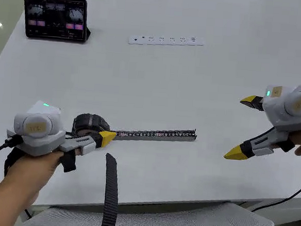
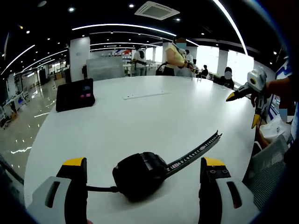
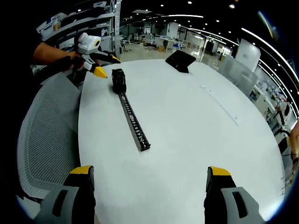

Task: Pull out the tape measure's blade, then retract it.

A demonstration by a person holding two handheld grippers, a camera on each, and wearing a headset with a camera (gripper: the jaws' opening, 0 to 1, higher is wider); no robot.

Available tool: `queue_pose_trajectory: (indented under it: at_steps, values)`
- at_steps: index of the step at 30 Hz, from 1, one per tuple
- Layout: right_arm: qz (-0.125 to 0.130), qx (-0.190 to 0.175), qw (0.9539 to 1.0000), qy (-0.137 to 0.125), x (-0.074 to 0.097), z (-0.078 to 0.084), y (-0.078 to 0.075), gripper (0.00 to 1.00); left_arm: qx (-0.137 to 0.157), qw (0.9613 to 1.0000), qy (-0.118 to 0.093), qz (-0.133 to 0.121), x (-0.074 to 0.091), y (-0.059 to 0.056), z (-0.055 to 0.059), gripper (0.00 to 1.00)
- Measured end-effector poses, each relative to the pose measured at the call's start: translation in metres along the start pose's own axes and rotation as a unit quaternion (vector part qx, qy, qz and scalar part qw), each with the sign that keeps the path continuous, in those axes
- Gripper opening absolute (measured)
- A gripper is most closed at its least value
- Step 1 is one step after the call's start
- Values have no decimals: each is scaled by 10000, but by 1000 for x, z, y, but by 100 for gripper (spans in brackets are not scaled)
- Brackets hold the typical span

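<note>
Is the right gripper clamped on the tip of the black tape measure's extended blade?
No: the right gripper hangs open, well apart from the extended blade lying on the white table.

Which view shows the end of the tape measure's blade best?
The right gripper view: the blade end lies close ahead, unobstructed. The head view shows it small; the left gripper view, far beyond the case.

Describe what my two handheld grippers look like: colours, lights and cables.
The left gripper and right gripper match: rounded white-grey housings with a tan round patch and a small green light, dark jaws tipped in yellow. A black cable trails from each.
</note>
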State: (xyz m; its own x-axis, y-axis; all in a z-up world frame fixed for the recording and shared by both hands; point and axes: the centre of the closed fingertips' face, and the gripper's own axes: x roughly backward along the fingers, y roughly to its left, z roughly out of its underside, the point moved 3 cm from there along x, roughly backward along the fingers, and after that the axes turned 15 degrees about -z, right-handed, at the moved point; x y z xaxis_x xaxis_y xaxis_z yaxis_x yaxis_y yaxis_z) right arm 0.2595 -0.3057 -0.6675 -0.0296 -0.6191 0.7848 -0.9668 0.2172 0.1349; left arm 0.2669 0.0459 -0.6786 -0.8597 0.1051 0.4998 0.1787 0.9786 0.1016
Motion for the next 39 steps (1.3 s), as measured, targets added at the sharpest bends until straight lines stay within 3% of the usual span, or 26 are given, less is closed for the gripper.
queue_pose_trajectory:
  at_steps: [2,4,13,21,29,39]
  values:
    - [-38,68,10000,23,-3,-3,-2,99,36,9999,-78,-141,-2,3,-1,99]
    - [-97,143,9998,72,-7,-7,-4,99,273,9995,-1,-163,-3,3,2,99]
    - [-346,429,9979,348,-23,-22,-14,99,410,9979,-273,-426,-7,5,-2,99]
    - [-614,612,9947,552,-44,-27,-22,99,534,9961,-303,-638,-16,1,4,99]
    - [-877,859,9899,705,-61,-26,-23,86,575,9947,-385,-764,-23,0,6,99]
    - [-1013,994,9864,829,-74,-25,-24,73,626,9931,-476,-874,-26,2,6,99]
